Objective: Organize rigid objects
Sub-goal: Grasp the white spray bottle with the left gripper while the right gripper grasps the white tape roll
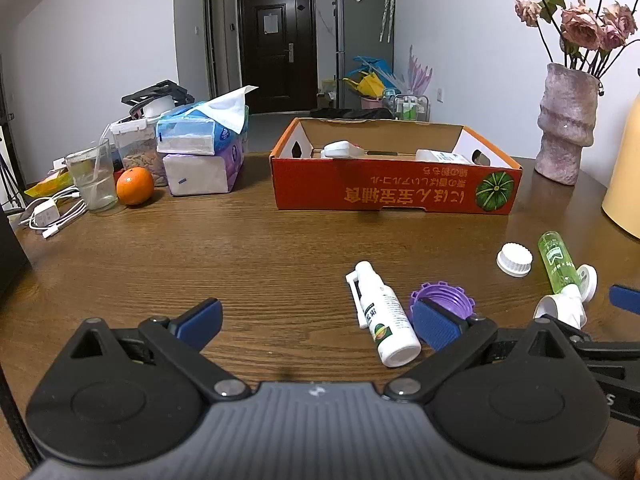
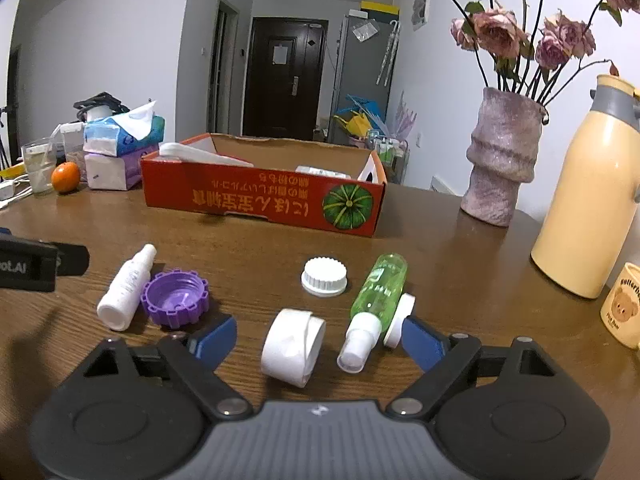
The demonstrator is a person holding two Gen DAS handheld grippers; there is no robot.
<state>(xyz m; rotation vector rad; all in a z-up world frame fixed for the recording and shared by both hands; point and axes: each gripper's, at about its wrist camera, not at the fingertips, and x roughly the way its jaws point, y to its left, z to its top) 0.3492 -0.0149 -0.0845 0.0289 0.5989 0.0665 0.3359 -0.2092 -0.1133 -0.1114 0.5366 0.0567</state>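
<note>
On the wooden table lie a white spray bottle [image 1: 386,318] [image 2: 125,288], a purple lid [image 1: 444,299] [image 2: 176,298], a white ribbed cap [image 1: 515,259] [image 2: 324,276], a green spray bottle [image 1: 558,266] [image 2: 376,300] and a white tape roll [image 2: 292,346] [image 1: 556,308]. An orange cardboard box [image 1: 394,190] [image 2: 260,200] with white items inside stands behind them. My left gripper [image 1: 320,326] is open and empty, low over the table, its right finger by the purple lid. My right gripper [image 2: 320,340] is open and empty, its fingers either side of the tape roll and green bottle.
Tissue packs [image 1: 204,152], a glass [image 1: 93,180], an orange [image 1: 135,186] and a charger with cable [image 1: 48,214] sit at the back left. A pink vase [image 2: 500,156], a yellow thermos [image 2: 588,200] and a cream mug [image 2: 622,304] stand at the right.
</note>
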